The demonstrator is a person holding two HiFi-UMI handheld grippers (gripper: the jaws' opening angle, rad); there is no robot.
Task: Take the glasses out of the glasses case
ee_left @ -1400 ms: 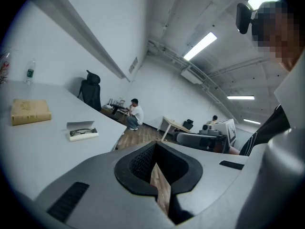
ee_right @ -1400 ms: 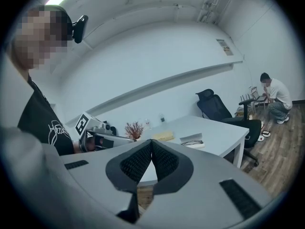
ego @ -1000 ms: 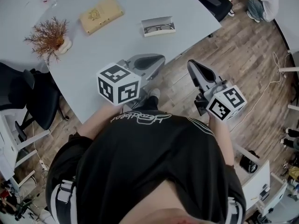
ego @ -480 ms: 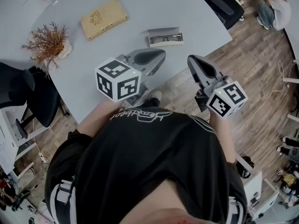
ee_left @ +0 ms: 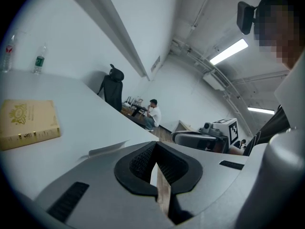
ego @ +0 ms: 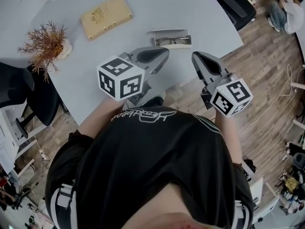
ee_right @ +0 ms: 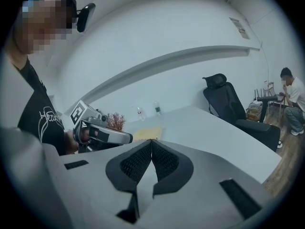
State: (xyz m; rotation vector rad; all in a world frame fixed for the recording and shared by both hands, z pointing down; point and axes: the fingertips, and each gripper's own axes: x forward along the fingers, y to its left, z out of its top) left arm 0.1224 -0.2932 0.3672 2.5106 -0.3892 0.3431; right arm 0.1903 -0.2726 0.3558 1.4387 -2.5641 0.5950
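An open grey glasses case [ego: 172, 38] lies near the table's front edge, with dark-framed glasses [ego: 173, 41] inside it. My left gripper [ego: 163, 54] hovers just short of the case, on its near left, jaws shut and empty. My right gripper [ego: 196, 57] hangs past the table edge, near right of the case, also shut on nothing. In the left gripper view the closed jaws [ee_left: 155, 146] hide most of the case [ee_left: 108, 148]. The right gripper view shows closed jaws [ee_right: 151, 141] and the left gripper [ee_right: 102, 133] beside them.
A tan book [ego: 105, 15] lies on the grey table [ego: 143, 4], with a dried plant [ego: 46, 43] at the left edge and bottles [ee_left: 40, 61] far back. Black chairs [ego: 21, 92] [ego: 233, 1] flank the table. A seated person [ego: 288, 4] is far right.
The case and table have come closer to both grippers as the person stepped toward the table. Both grippers stay shut and empty.
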